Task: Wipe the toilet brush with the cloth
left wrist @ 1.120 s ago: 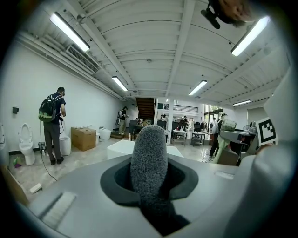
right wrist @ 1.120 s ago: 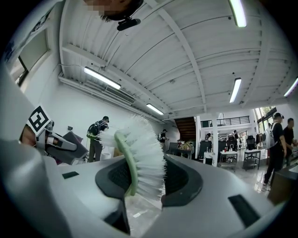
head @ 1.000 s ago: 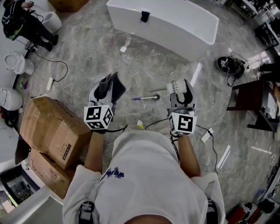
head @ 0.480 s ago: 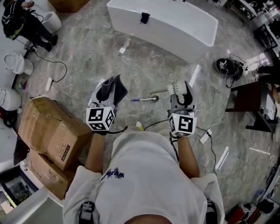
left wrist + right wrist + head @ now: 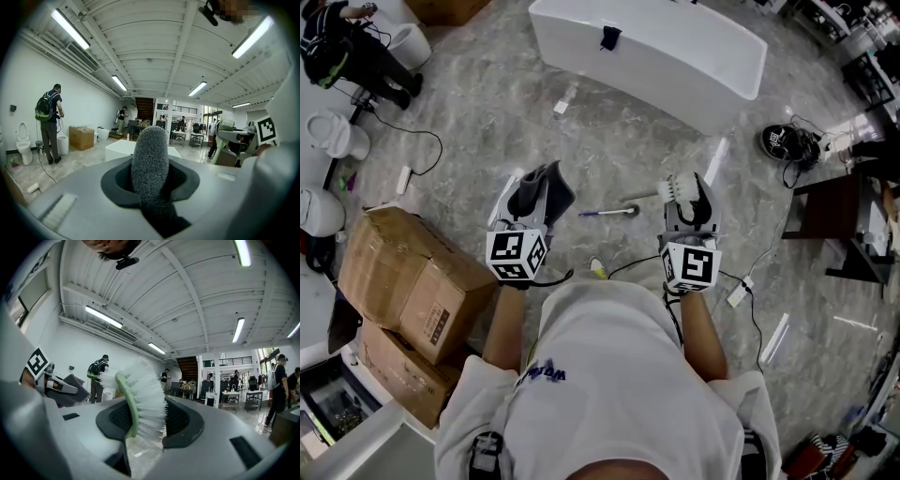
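My left gripper (image 5: 532, 195) is shut on a dark grey cloth (image 5: 540, 186), which sticks up from between its jaws as a fuzzy roll (image 5: 150, 161) in the left gripper view. My right gripper (image 5: 688, 195) is shut on the toilet brush (image 5: 677, 188), whose white bristles and pale green spine (image 5: 140, 394) fill the right gripper view. The brush's handle (image 5: 641, 196) points left toward the cloth. The two grippers are held side by side above the floor, a hand's width apart, with cloth and brush not touching. The left gripper with the cloth (image 5: 65, 387) shows at the right gripper view's left edge.
Stacked cardboard boxes (image 5: 412, 281) sit close on the left. A long white tub (image 5: 647, 47) lies ahead. A thin purple-tipped stick (image 5: 609, 212) and cables (image 5: 750, 281) lie on the marble floor. Toilets (image 5: 337, 136) and a person (image 5: 347, 47) are far left, a dark table (image 5: 839, 225) right.
The left gripper with the cloth has drifted slightly right and toward me. The right gripper and brush have stayed where they were.
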